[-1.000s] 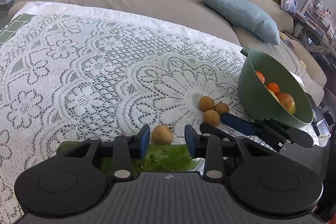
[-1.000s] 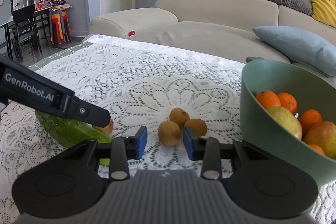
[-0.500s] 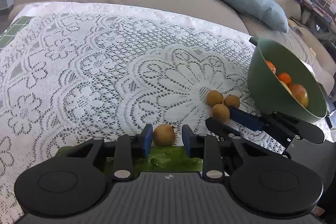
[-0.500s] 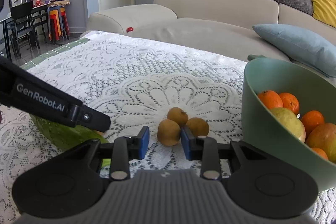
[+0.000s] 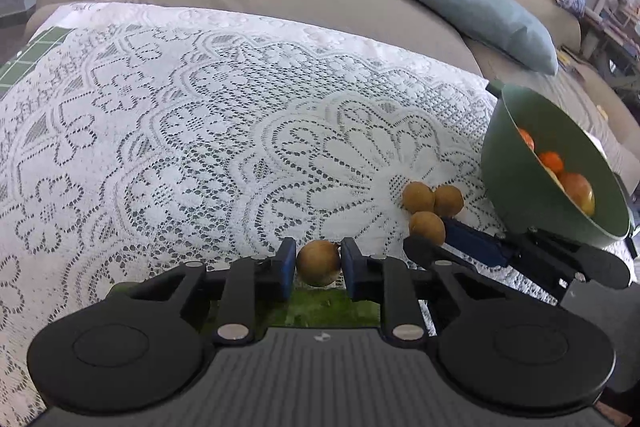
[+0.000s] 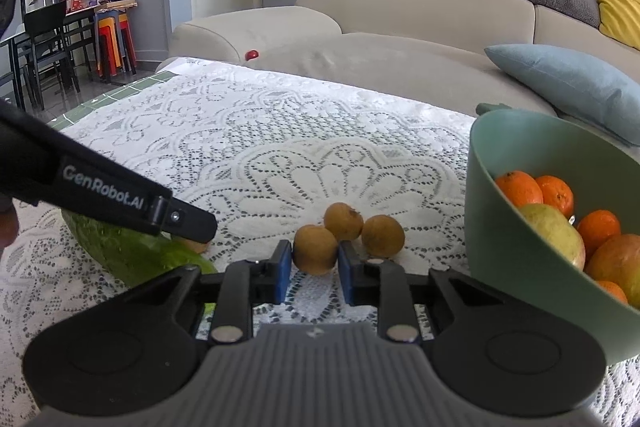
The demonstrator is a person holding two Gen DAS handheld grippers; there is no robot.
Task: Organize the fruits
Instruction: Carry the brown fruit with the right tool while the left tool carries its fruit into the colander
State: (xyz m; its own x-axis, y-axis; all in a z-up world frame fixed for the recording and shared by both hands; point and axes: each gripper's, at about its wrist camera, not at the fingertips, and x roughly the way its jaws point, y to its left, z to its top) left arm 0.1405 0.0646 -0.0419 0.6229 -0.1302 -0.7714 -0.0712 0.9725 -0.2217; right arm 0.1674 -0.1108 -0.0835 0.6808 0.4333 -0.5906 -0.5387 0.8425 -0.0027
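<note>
Both grippers are mid-pick: the left gripper (image 5: 318, 263) pinches a lone kiwi (image 5: 319, 262), the right gripper (image 6: 314, 261) clamps the nearest clustered kiwi (image 6: 315, 254), near the table's near edge, so next likely lift both to the green bowl (image 6: 492, 227).

Home living room: sofa (image 6: 400, 27), cushions (image 6: 568, 83)

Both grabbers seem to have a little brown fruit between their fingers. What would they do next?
Probably lift. Each hand-held gripper, left and right, has closed its pads on a brown fruit resting on the lace cloth; the green bowl stands close on the right.
</note>
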